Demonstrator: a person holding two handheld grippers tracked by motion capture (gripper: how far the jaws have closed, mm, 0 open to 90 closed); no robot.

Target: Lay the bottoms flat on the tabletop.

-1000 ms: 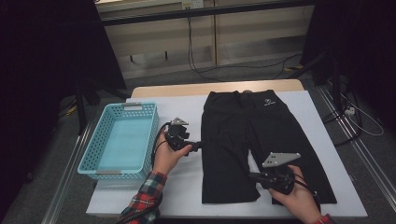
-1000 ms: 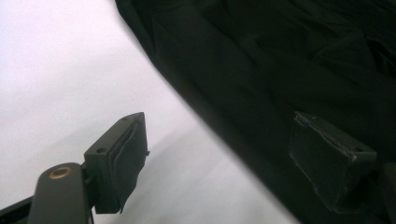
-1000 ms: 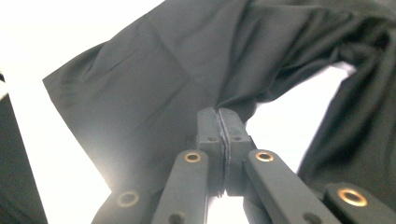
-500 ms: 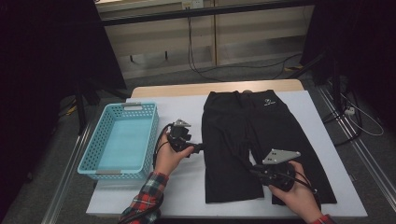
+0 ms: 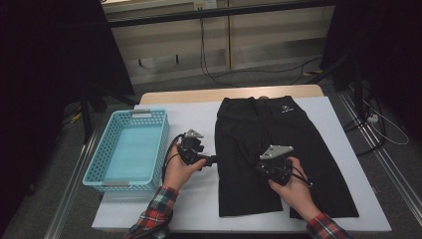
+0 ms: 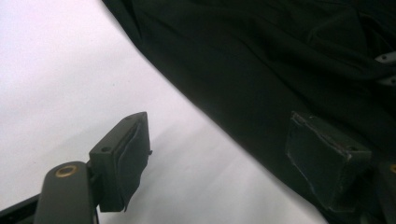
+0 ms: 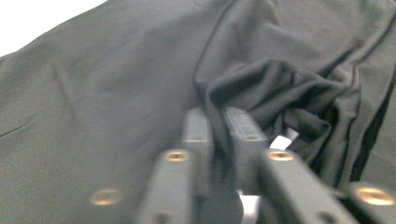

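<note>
Right now right hand-held gripper pinches shorts fold mid-cloth.

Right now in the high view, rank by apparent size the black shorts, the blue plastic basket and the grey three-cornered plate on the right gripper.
1. Black shorts, largest.
2. Blue plastic basket.
3. Grey three-cornered plate, by far the smallest.

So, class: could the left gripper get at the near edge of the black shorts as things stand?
Probably yes: the left gripper is open, one jaw over the white table, the other over the black shorts, nothing between.
</note>
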